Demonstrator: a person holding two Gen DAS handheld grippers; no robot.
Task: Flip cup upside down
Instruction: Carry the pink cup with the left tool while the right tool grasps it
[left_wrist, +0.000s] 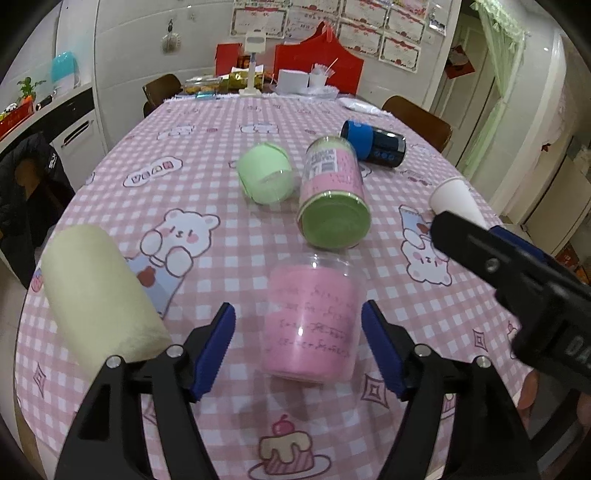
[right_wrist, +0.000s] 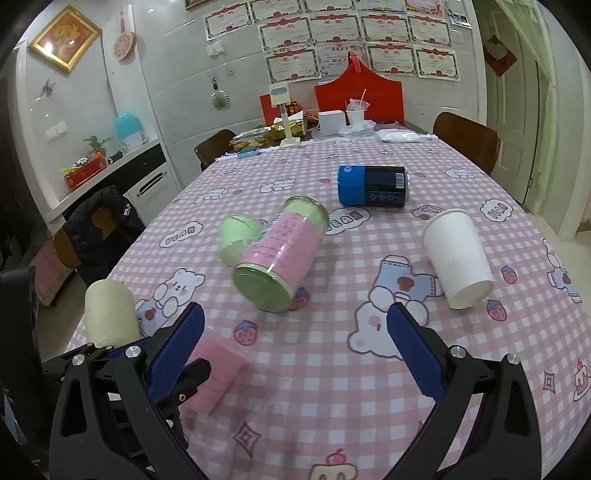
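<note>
A clear plastic cup with a pink sleeve (left_wrist: 310, 317) stands on the pink checked tablecloth (left_wrist: 229, 258), its wider end down. My left gripper (left_wrist: 298, 347) is open, and its blue pads (left_wrist: 214, 347) flank the cup without touching it. In the right wrist view the same cup (right_wrist: 216, 373) shows partly behind the left finger. My right gripper (right_wrist: 295, 350) is open and empty above the cloth (right_wrist: 314, 369). Its black body (left_wrist: 517, 280) reaches in at the right of the left wrist view.
Other cups lie on their sides: a pink and green one (left_wrist: 332, 195), a light green one (left_wrist: 264, 173), a blue and black one (left_wrist: 373, 142), a white paper cup (right_wrist: 456, 256). A cream cup (left_wrist: 99, 295) stands near the left edge. Clutter and chairs (right_wrist: 467, 138) are at the far end.
</note>
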